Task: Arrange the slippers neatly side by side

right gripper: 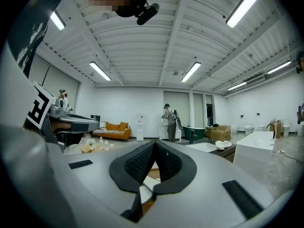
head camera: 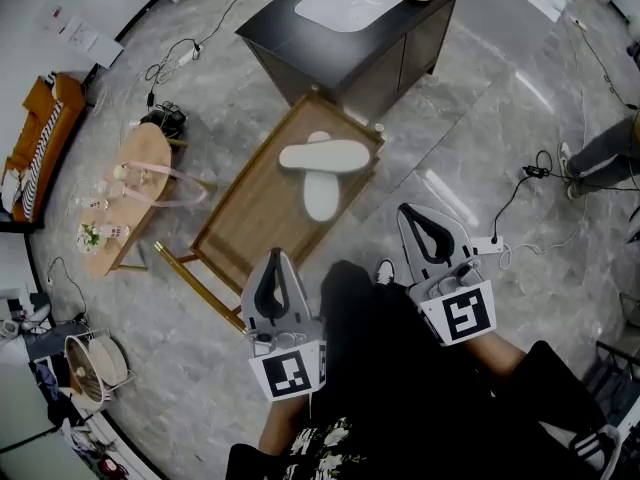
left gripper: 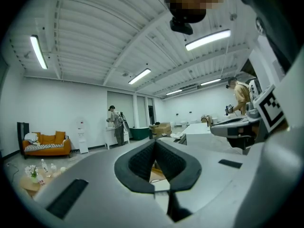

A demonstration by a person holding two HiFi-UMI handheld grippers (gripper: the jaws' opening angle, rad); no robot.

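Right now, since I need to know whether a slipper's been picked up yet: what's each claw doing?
Left claw: closed, holding nothing.
Right claw: closed, holding nothing.

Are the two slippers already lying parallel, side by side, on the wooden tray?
No, the far slipper lies crosswise at the end of the near slipper on the wooden tray, making a T shape.

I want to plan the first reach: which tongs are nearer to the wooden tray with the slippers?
Left. The left tongs overlap the near edge of the wooden tray; the right tongs hang beside it, over the floor.
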